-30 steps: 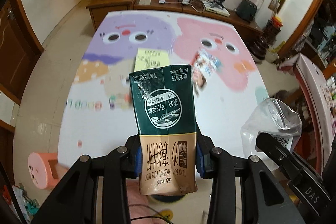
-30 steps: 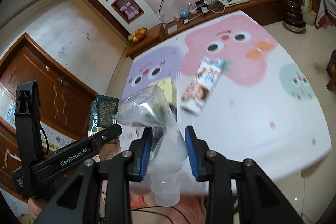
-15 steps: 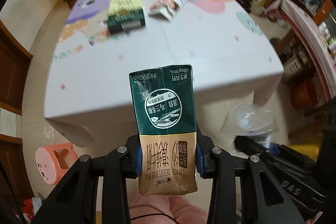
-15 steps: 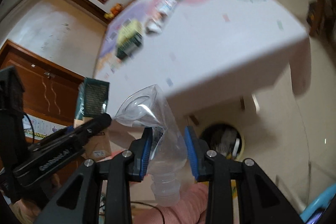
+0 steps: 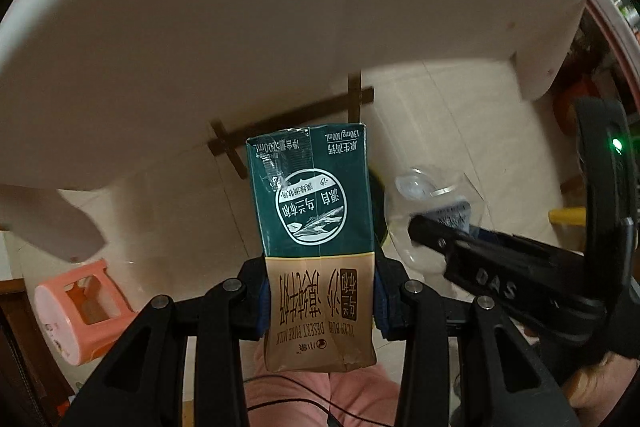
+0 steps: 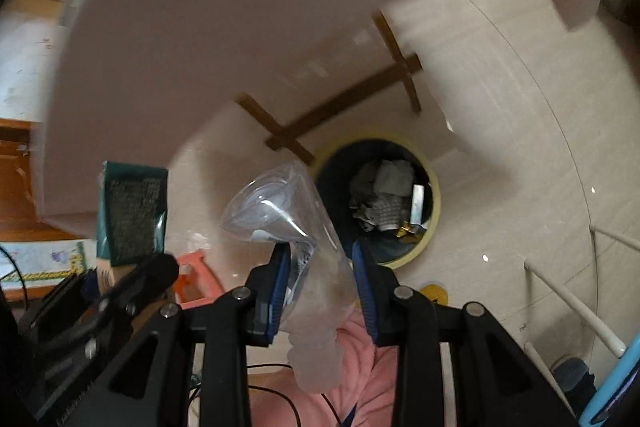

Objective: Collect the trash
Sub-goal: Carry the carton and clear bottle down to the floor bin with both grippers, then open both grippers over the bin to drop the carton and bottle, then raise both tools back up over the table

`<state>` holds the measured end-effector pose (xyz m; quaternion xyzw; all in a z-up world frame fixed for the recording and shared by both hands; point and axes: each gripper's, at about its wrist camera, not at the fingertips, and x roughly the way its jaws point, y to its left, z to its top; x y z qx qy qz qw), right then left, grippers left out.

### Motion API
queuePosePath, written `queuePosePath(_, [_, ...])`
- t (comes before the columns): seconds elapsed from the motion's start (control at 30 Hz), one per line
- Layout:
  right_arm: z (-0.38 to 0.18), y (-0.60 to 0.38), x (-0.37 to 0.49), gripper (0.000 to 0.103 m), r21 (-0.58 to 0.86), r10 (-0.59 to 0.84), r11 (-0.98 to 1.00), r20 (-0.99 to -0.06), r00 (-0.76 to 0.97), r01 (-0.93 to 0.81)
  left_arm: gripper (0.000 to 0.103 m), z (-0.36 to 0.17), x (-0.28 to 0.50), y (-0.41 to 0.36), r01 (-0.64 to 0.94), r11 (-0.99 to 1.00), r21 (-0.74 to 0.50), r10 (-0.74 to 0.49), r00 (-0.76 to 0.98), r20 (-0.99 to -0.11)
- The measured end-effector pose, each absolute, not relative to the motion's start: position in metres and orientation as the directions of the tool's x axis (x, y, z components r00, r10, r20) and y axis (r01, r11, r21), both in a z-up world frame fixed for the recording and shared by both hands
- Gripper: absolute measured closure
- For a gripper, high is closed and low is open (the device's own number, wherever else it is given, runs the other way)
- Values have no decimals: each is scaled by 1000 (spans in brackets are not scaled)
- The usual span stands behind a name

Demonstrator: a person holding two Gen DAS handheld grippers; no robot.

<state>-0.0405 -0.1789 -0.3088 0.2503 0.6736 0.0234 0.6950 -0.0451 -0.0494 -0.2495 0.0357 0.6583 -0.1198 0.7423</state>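
My left gripper (image 5: pixel 320 301) is shut on a green and tan milk carton (image 5: pixel 314 211), held upright below the table edge. It also shows in the right wrist view (image 6: pixel 132 213). My right gripper (image 6: pixel 320 273) is shut on a crushed clear plastic bottle (image 6: pixel 288 215), which also shows in the left wrist view (image 5: pixel 432 195). A round trash bin with a yellow rim (image 6: pixel 434 211) stands on the floor just beyond the bottle, with paper and wrappers inside. In the left wrist view the carton hides most of the bin.
The white tablecloth (image 5: pixel 248 39) hangs overhead in both views, with the table's wooden cross base (image 6: pixel 344 103) behind the bin. A pink stool (image 5: pixel 80 311) stands on the floor at the left. White rails (image 6: pixel 572 299) are at the right.
Both grippers have dropped from above the tabletop to below its edge, still holding the carton and bottle. The trash bin has come closer, in front of the right gripper.
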Motion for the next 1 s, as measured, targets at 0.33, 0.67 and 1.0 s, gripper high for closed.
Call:
queuePosePath(0.33, [-425, -189, -36, 63, 314, 329, 838, -943, 46, 446, 43, -352, -29, -41, 206, 961, -186, -195, 25, -980])
queuePosePath(0.67, [-435, -185, -33, 57, 308, 320, 862, -947, 41, 403, 36, -372, -33, -34, 162, 974, -158, -165, 30, -986])
queuePosePath(1.0, [-399, -180, -38, 57, 329, 331, 866, -942, 61, 376, 36, -330, -32, -27, 131, 982, -135, -145, 69, -987])
